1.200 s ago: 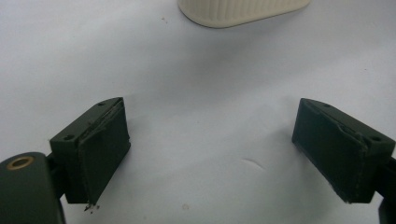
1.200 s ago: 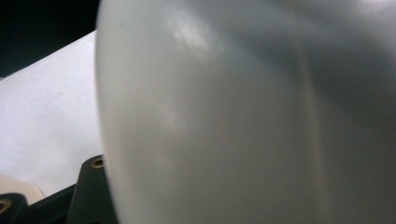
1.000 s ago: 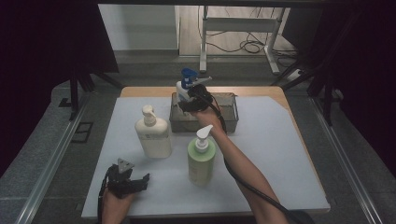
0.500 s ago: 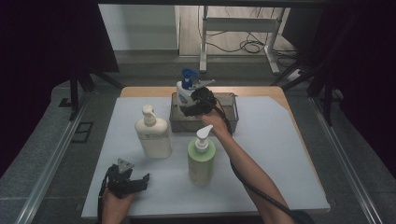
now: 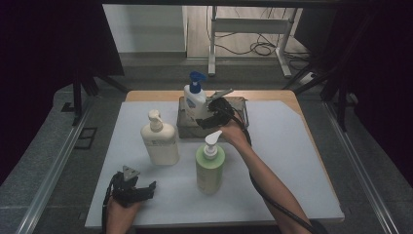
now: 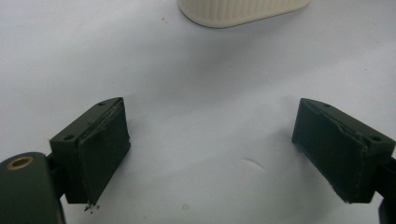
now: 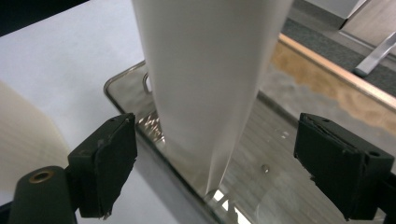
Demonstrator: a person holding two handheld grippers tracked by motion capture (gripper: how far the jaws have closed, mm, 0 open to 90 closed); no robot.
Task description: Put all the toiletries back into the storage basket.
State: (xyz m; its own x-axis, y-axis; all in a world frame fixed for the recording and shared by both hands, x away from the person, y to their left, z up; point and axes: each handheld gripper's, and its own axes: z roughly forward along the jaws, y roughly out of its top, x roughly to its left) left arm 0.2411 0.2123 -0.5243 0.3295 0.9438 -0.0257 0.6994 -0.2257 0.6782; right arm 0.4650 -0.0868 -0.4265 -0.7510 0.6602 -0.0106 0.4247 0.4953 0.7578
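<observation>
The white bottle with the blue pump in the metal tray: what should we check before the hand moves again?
1. White bottle with the blue pump stands upright in the metal tray: ok.
2. Right gripper open, jaws clear of the bottle on both sides: ok.
3. Bottle resting flat on the tray floor: cannot tell, only one bottom corner is visible.
4. Green pump bottle upright, beside the forearm: ok, but close.
5. Cream pump bottle upright: ok.
6. Left gripper open and holding nothing: ok.

White table (image 5: 302, 161): bottles, metal tray (image 5: 243, 105)
</observation>
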